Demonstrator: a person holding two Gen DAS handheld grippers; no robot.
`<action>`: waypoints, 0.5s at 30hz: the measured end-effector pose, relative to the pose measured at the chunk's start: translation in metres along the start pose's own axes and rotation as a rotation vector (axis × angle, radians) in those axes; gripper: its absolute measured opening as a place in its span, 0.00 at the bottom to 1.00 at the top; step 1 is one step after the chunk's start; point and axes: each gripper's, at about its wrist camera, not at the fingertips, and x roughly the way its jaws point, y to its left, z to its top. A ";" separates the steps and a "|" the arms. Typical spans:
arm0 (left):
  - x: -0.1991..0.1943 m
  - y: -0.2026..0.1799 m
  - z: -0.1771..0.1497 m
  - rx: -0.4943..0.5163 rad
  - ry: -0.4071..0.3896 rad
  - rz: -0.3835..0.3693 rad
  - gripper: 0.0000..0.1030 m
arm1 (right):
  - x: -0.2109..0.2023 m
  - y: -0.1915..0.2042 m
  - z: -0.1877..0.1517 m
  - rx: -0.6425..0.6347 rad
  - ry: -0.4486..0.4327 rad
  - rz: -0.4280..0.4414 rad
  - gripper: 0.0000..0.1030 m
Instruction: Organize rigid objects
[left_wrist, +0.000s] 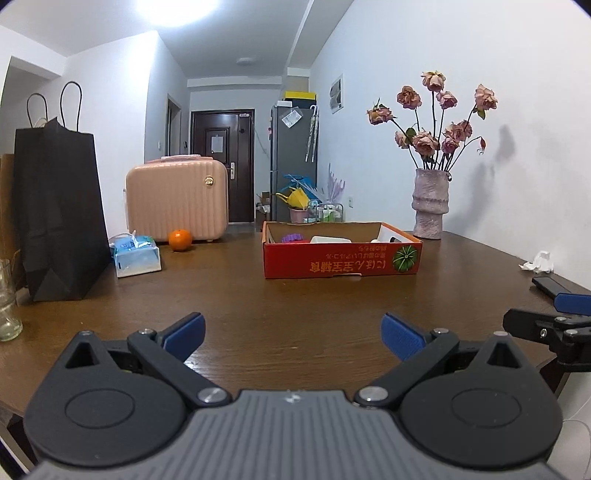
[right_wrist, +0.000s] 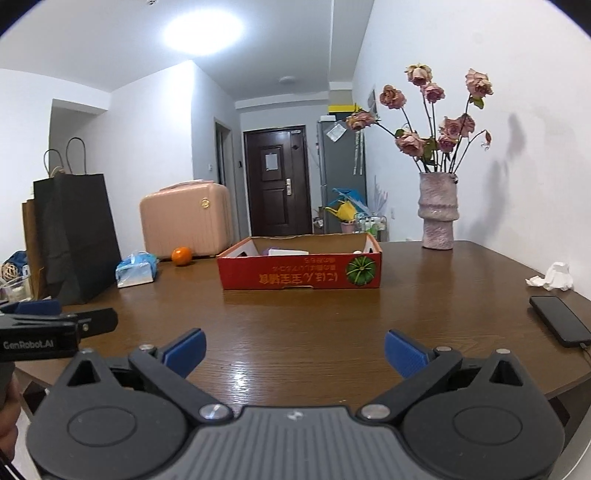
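Both the left gripper (left_wrist: 293, 334) and right gripper (right_wrist: 294, 350) have fingers spread wide, holding nothing.

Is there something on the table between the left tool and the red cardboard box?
Nothing visible. Only bare brown table lies between the open left tool and the red cardboard box. The tissue pack and orange sit off to the left.

Looks like someone's apartment, dining area opening onto the entry hall. Wooden table (right_wrist: 332, 325) with a vase of dried roses (right_wrist: 437, 210), an orange (right_wrist: 181, 255), tissue pack (left_wrist: 136, 256), a phone (right_wrist: 559, 319). Pink suitcase (left_wrist: 176, 197), fridge (left_wrist: 293, 147) and dark front door (right_wrist: 277, 177) down the hallway
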 end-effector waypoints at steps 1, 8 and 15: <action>0.000 -0.001 0.000 0.001 0.000 0.001 1.00 | 0.000 0.000 0.000 0.001 0.000 -0.003 1.00; -0.004 -0.004 0.001 0.020 -0.012 -0.005 1.00 | 0.002 -0.003 0.000 0.020 0.017 -0.014 1.00; -0.004 -0.006 0.001 0.028 -0.019 0.001 1.00 | 0.001 -0.002 -0.001 0.017 0.011 -0.013 1.00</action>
